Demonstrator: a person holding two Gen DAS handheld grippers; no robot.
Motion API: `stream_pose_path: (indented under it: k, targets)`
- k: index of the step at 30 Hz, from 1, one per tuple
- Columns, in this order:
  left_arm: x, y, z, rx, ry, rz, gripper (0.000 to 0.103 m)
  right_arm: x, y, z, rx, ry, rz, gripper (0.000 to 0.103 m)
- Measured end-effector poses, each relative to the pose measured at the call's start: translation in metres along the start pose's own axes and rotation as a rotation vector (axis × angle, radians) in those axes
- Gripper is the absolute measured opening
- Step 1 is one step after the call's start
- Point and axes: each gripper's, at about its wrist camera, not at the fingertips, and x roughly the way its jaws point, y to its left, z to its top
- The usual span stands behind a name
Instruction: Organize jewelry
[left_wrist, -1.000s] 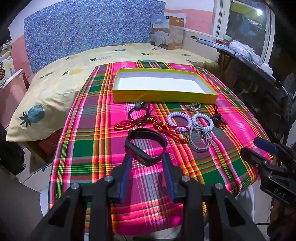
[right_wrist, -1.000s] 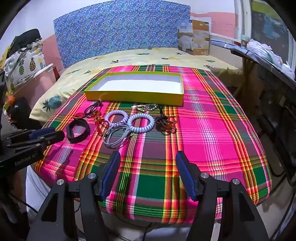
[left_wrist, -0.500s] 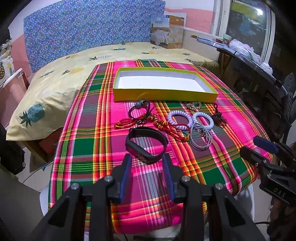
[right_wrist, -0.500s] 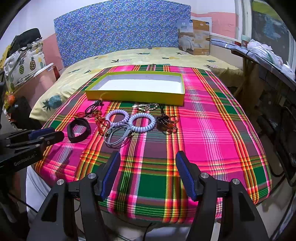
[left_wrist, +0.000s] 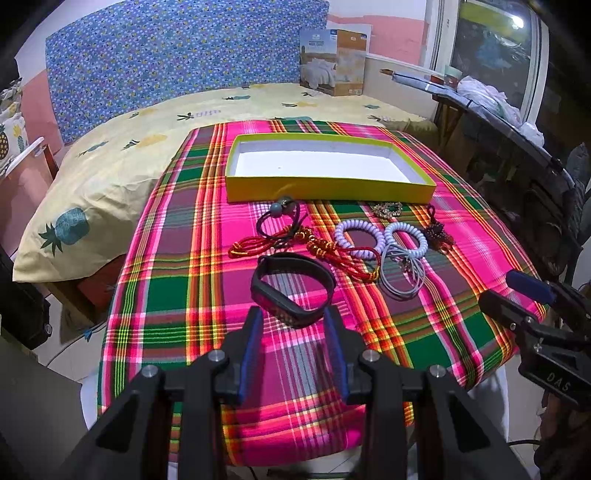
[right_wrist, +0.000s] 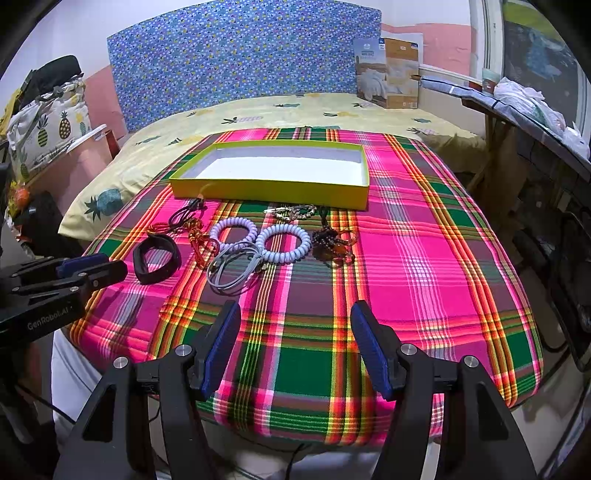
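A black wristband (left_wrist: 284, 312) lies on the plaid cloth just ahead of my left gripper (left_wrist: 294, 323), which is open; the band's near edge shows between the blue pads without being pinched. From the right wrist view the left gripper (right_wrist: 92, 267) sits just left of the band (right_wrist: 155, 276). Behind it lie a red-gold cord (left_wrist: 321, 247), two white coil bracelets (left_wrist: 340, 236) (left_wrist: 423, 245), grey cord loops (left_wrist: 399, 291) and a dark beaded piece (left_wrist: 437, 232). The yellow box (left_wrist: 328, 190) is empty. My right gripper (right_wrist: 295, 321) hangs open near the table's front, holding nothing.
A black hair tie with a grey bead (left_wrist: 277, 218) and a small gold chain (left_wrist: 388, 209) lie by the box's front wall. A bed with a pineapple sheet (left_wrist: 110, 166) lies behind and to the left. A cluttered side table (left_wrist: 498, 110) stands at the right.
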Motion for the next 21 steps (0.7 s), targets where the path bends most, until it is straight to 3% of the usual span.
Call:
stream_pose_path:
  k: [21]
  targets:
    - [-0.0004,-0.0009,0.0021,0.002,0.007,0.004,0.035,-0.0004,-0.0013,0.0002,0.001,0.003,0.002,0.062]
